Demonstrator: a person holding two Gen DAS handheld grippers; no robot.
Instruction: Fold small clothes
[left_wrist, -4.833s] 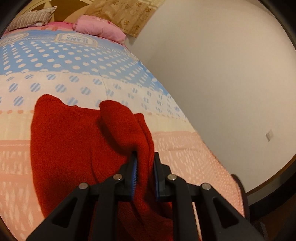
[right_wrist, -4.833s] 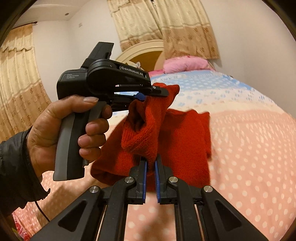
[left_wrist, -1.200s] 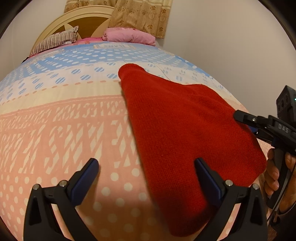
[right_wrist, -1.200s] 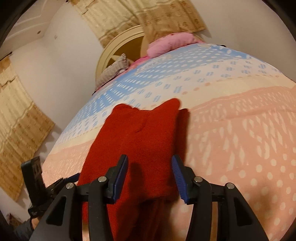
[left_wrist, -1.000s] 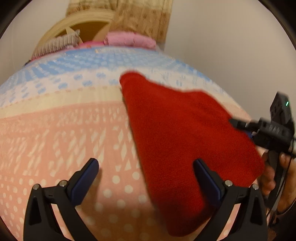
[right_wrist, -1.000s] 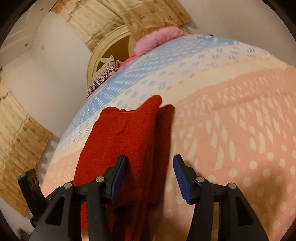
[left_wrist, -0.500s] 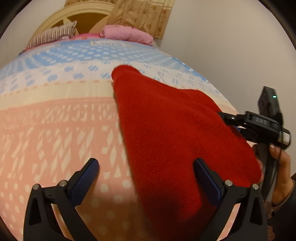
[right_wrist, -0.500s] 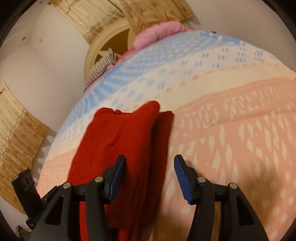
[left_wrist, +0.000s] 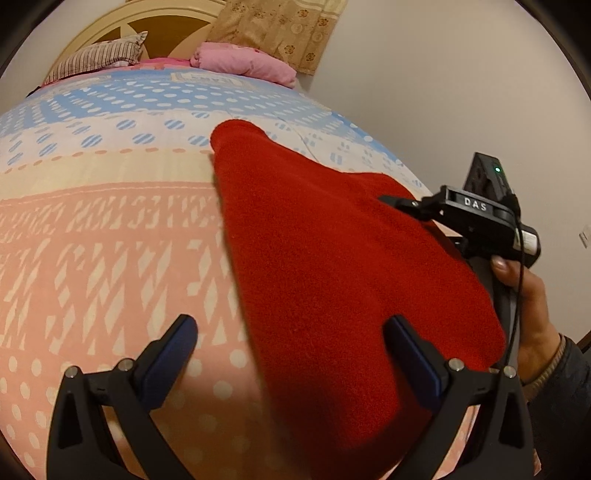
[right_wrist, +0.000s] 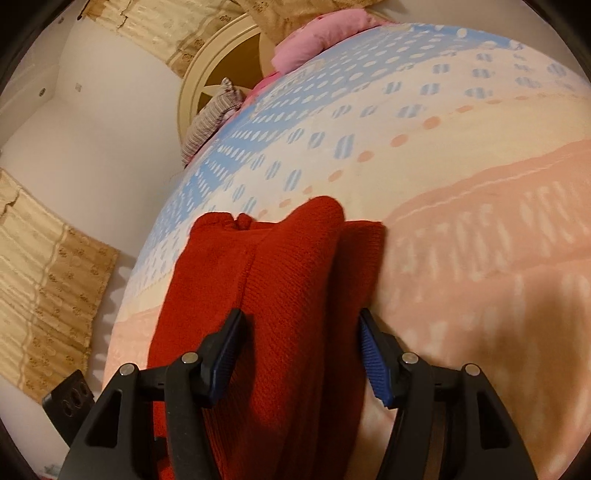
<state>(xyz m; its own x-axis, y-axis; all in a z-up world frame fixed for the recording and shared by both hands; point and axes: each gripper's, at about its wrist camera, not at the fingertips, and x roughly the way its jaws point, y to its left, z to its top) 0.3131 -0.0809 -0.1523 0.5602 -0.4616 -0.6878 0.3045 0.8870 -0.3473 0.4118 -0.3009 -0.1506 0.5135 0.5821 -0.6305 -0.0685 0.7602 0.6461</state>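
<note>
Both grippers' fingers (left_wrist: 177, 343) now spread, released from red sweater (left_wrist: 325, 280).

Warm, dim indoor light, strong fisheye curvature bulging the bedspread (left_wrist: 110, 229), black vignette at all corners, soft shadows under both tools on the red sweater (right_wrist: 288, 302), sweater knit slightly blurred in the left view, no glare.
</note>
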